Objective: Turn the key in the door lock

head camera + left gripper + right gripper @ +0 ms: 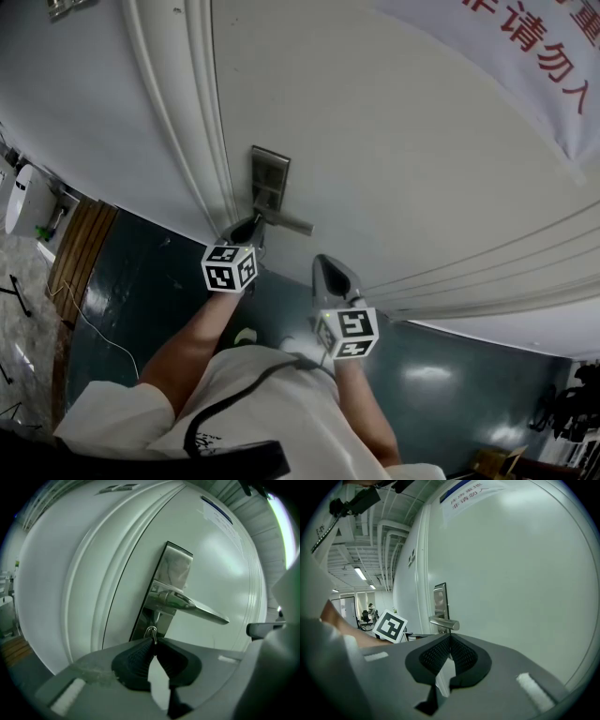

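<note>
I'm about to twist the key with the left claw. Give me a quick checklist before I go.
1. Left claw on key: ok, pads pinch its head.
2. Key in lock plate: ok, seated below the handle.
3. Handle clear of left claw: ok, it stands above, apart.
4. Right claw out of the way: ok, shut, empty, short of the door.
5. Bolt thrown or not: cannot tell.
</note>
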`<state>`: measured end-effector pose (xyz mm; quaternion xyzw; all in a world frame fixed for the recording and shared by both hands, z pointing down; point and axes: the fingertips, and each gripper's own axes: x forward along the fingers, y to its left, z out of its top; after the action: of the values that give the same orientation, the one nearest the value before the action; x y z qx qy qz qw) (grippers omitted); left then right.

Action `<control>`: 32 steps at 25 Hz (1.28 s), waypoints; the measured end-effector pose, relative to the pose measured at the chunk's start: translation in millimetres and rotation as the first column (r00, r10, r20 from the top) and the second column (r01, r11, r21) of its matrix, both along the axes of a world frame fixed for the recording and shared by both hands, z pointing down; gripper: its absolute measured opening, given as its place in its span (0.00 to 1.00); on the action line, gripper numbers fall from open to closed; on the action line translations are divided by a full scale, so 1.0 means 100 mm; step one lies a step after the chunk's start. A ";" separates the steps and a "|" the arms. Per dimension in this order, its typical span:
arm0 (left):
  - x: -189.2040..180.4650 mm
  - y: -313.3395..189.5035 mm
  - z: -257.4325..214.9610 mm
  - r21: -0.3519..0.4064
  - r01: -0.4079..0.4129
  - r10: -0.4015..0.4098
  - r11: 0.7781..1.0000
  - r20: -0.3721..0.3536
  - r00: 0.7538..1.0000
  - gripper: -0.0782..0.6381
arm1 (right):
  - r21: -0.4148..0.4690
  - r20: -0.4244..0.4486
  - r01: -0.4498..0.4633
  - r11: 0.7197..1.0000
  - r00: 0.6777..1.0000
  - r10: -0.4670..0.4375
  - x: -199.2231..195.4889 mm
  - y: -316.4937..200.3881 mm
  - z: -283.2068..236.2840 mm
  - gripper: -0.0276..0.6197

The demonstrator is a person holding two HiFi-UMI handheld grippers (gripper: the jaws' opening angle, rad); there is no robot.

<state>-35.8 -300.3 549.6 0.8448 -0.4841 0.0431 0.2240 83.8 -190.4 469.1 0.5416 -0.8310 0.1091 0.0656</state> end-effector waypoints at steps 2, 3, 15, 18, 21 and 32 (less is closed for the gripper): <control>0.00 0.00 0.01 -0.018 0.001 -0.001 1.000 -0.036 0.999 0.15 | -0.001 0.000 -0.002 1.000 1.000 0.002 0.00 0.01 0.00 0.06; 0.00 0.00 0.01 -0.025 0.000 -0.001 1.000 -0.051 0.999 0.15 | -0.001 0.000 -0.002 1.000 1.000 0.002 0.01 0.01 0.01 0.06; -0.02 0.00 0.05 -0.127 -0.025 -0.011 0.992 -0.274 0.962 0.15 | -0.019 -0.003 -0.006 1.000 1.000 0.005 0.01 0.04 0.03 0.06; -0.02 0.00 0.06 -0.148 -0.031 -0.020 0.989 -0.330 0.944 0.15 | -0.009 -0.002 -0.009 1.000 1.000 0.009 0.01 0.03 0.02 0.06; -0.03 -0.01 0.07 -0.170 -0.031 -0.040 0.985 -0.401 0.915 0.15 | -0.011 -0.005 -0.010 1.000 1.000 0.010 0.01 0.04 0.03 0.06; -0.03 -0.02 0.04 -0.241 -0.082 -0.091 0.967 -0.629 0.772 0.15 | -0.009 -0.002 -0.011 1.000 1.000 0.011 -0.01 0.03 0.02 0.06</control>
<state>-39.1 -302.2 553.5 0.7723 -0.3723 -0.1836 0.4808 82.7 -187.3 471.1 0.5459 -0.8274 0.1128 0.0683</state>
